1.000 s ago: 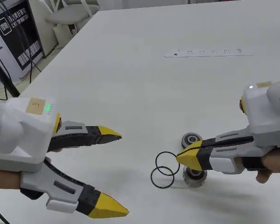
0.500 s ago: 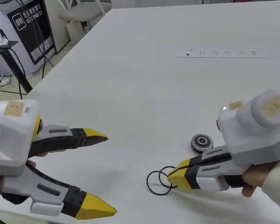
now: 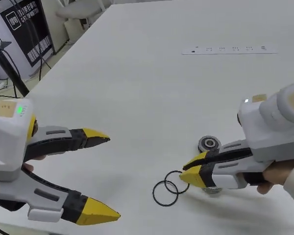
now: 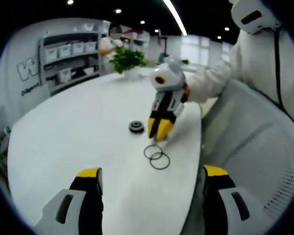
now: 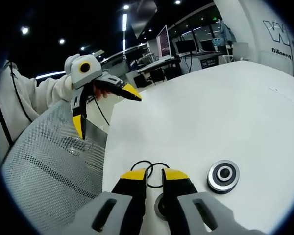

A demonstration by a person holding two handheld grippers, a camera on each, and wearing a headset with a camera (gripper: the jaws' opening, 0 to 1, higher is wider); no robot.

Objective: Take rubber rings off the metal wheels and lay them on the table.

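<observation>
Since a second ago the right gripper (image 3: pixel 187 169) has settled lower, so it now hides most of the near wheel (image 5: pixel 160 206) it stood above. It lies almost level and points left, its jaws a slim gap apart with nothing seen between them. Its tips reach the edge of the two rings (image 3: pixel 170 186), which lie overlapping on the table (image 3: pixel 152 88) (both off the wheels). The far wheel (image 3: pixel 208 144) lies flat just beyond the jaws. At the table's near edge, the left gripper (image 3: pixel 105 177) points right towards the rings, jaws wide and empty, apart from them.
</observation>
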